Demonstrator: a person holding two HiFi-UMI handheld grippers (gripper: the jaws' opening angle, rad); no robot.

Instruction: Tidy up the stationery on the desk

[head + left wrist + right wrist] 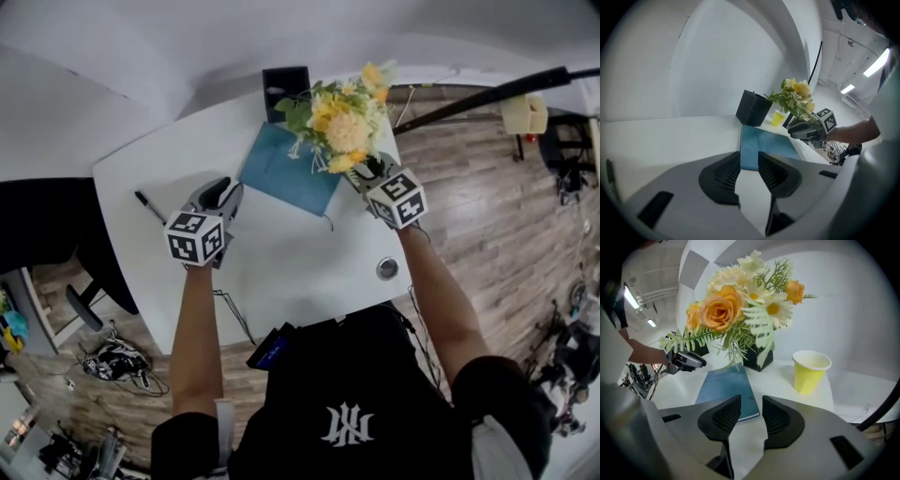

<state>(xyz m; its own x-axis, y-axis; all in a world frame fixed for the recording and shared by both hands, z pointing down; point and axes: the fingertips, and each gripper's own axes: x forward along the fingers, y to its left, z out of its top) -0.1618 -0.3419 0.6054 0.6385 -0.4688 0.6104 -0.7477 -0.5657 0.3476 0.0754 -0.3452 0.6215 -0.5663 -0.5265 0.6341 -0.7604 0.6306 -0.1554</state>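
- The black pen point(150, 207) lies on the left part of the white desk point(281, 253). It is slim and smooth, and its near end slips behind my marker cube. In the left gripper view it is only a dark sliver at the picture's edge.
- My left tongs point(223, 195) hang released just right of the pen. The ribbed dark pads stand apart with nothing between them, and only bare desk and a strip of blue cover show through the gap.
- The notebook point(286, 171) lies flat mid-desk toward the far edge, between my two tongs. It has a matte blue cover and is thin and rectangular. Its far right corner is lost under leaves.
- The black holder point(286, 89) is a square, hard-edged box standing upright just behind the notebook. I cannot see its inside from any view.
- The flowers point(342, 117), orange, yellow and cream with ferny green, hide their own pot from above. The right gripper view shows only part of a dark square pot behind the leaves.
- My right tongs point(366, 171) are also released. The pads are apart and empty, their tips partly under the blooms in the head view.
- A yellow paper cup point(811, 371), tapered and matte, stands upright right of the pot. The flowers cover it in the head view.
- A small round metal grommet point(387, 269) sits in the desk near its front right edge.
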